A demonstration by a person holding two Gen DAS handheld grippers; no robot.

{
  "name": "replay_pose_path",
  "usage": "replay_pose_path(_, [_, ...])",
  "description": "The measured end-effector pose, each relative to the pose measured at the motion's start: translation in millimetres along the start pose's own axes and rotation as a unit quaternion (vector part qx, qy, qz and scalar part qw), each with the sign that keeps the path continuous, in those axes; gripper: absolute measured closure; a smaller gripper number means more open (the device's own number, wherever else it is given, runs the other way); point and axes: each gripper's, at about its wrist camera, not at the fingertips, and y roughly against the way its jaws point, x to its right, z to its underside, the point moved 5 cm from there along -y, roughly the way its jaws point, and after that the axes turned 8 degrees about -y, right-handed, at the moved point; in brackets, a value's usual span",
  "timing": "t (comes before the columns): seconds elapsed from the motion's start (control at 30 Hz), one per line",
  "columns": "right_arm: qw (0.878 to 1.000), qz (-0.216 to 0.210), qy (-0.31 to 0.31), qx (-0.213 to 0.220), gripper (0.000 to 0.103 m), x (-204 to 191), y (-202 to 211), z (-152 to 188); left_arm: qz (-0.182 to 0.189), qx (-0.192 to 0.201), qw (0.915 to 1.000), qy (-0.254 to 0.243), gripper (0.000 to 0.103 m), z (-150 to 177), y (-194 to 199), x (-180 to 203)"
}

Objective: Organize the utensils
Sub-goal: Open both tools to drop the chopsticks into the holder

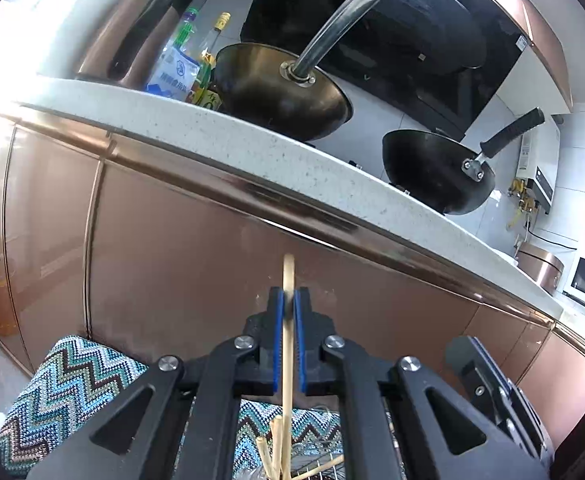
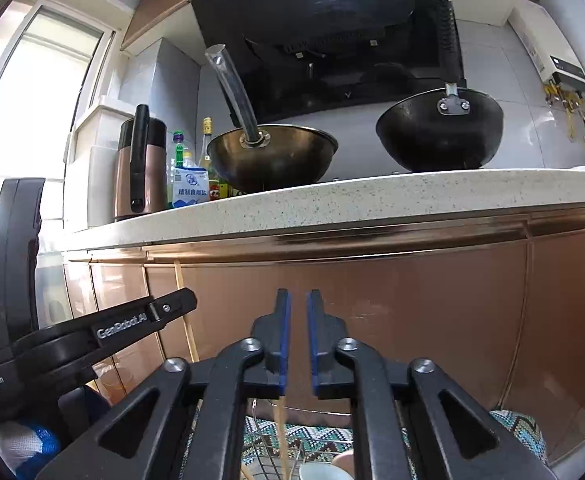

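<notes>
1. Right now the biggest risk sits with the left gripper (image 1: 288, 308): its blue pads are pinched on a single thin chopstick (image 1: 288, 280), which stands nearly upright between them, its tip poking above the fingertips. So slim a stick can pivot or slide in the pads if the hand tilts or jolts, and then it would miss its slot.
2. Next, the lower end of that chopstick runs down toward a few more chopsticks (image 1: 274, 452) bunched at the bottom of the left view, over a wire rack (image 2: 268, 456). Lowering it carelessly could knock the bunch askew or catch the tip on the wires.
3. Meanwhile the right gripper (image 2: 297, 300) has its jaws a little apart with nothing pressed between the pads. A chopstick (image 2: 280, 436) shows below its fingers, but I cannot tell whether it touches them; it looks free of them.
4. Both grippers work close together, the left one showing at the left edge of the right view, so they could bump as they descend.
5. Beyond them, a cup (image 2: 316, 472) sits by the rack on a zigzag cloth (image 1: 72, 392), in front of copper cabinet doors (image 1: 172, 248); a dropped stick could land in or behind these.
6. Farther off, two woks (image 2: 272, 152) rest on the counter (image 2: 372, 196), well clear.
</notes>
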Motion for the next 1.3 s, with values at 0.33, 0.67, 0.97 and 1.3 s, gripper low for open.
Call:
replay_pose_path(0.33, [1.000, 0.022, -0.010, 0.006, 0.067, 1, 46, -37, -0.015, 0.013, 0.9995, -0.025, 0.082, -30, 57, 11])
replay_pose_path(0.67, [0.998, 0.049, -0.020, -0.024, 0.050, -6, 116, -57, -0.055, 0.016, 0.9967, -0.058, 0.061, -51, 147, 14])
replay_pose_path(0.97, [0.996, 0.087, 0.005, -0.017, 0.036, -13, 186, -70, -0.091, 0.003, 0.9909, -0.099, 0.055, -43, 219, 25])
replay_pose_path(1.3, [0.994, 0.106, 0.030, -0.002, 0.027, -24, 242, -75, -0.088, 0.005, 0.9887, -0.121, 0.051, -29, 267, 40])
